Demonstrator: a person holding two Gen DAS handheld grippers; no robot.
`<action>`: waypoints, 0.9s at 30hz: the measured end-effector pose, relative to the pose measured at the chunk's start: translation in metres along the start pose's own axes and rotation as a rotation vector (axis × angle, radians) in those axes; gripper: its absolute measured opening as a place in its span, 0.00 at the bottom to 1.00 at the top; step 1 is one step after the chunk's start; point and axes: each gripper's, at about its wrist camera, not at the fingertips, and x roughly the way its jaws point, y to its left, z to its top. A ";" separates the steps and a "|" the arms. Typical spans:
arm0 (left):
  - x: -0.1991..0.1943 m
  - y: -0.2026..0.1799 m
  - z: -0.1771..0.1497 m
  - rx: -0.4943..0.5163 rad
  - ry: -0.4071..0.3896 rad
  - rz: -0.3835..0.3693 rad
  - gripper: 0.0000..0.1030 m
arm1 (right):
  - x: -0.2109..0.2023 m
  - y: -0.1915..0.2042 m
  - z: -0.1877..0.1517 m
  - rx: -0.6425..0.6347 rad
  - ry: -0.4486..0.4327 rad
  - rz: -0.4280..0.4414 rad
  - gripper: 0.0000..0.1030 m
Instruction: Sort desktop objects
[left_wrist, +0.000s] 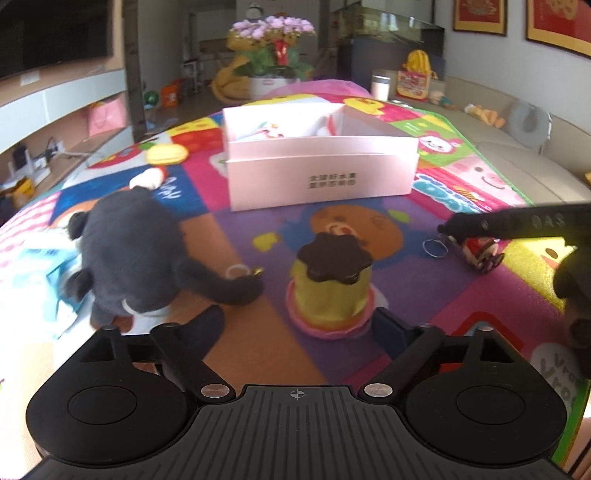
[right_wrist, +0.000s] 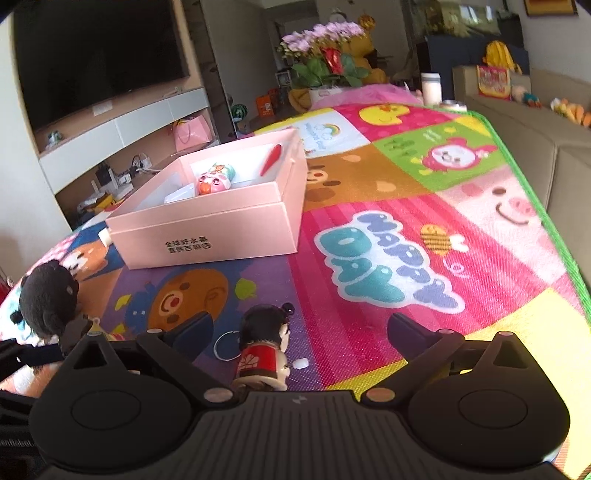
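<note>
- The left gripper (left_wrist: 299, 325) has its jaws spread wide on either side of the pudding-shaped plush (left_wrist: 327, 286), which sits upright on the play mat (left_wrist: 461, 295) covering the bench; the pads do not press on it, so nothing is held.
- The right gripper (right_wrist: 295, 332) also has its jaws wide apart and empty, with the small doll keychain (right_wrist: 264, 350) lying between them, nearer the left finger, its key ring (right_wrist: 227, 345) beside it.
- The pink box (left_wrist: 321, 177) stands further back on the mat and already holds a few small toys.
- Risk: the plush is soft and round, so a shallow close may squeeze it out forward or tip it rather than hold it.
- Risk: the doll lies off-centre, so the closing jaws could push it sideways, or catch only the ring and leave the doll to swing.
- Risk: the black plush toy (left_wrist: 125, 254) lies just beside the left finger; its limb could be snagged.
- Risk: the two grippers work close together and could collide on the way to the box.
</note>
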 end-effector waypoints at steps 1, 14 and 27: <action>0.000 0.002 -0.001 -0.012 -0.002 -0.002 0.93 | -0.002 0.003 -0.001 -0.023 0.020 0.014 0.98; 0.001 0.004 -0.002 -0.026 0.017 0.021 1.00 | -0.017 0.021 -0.019 -0.131 0.166 0.062 1.00; 0.003 -0.001 -0.002 -0.001 0.035 0.045 1.00 | -0.014 0.031 -0.017 -0.253 0.218 0.039 1.00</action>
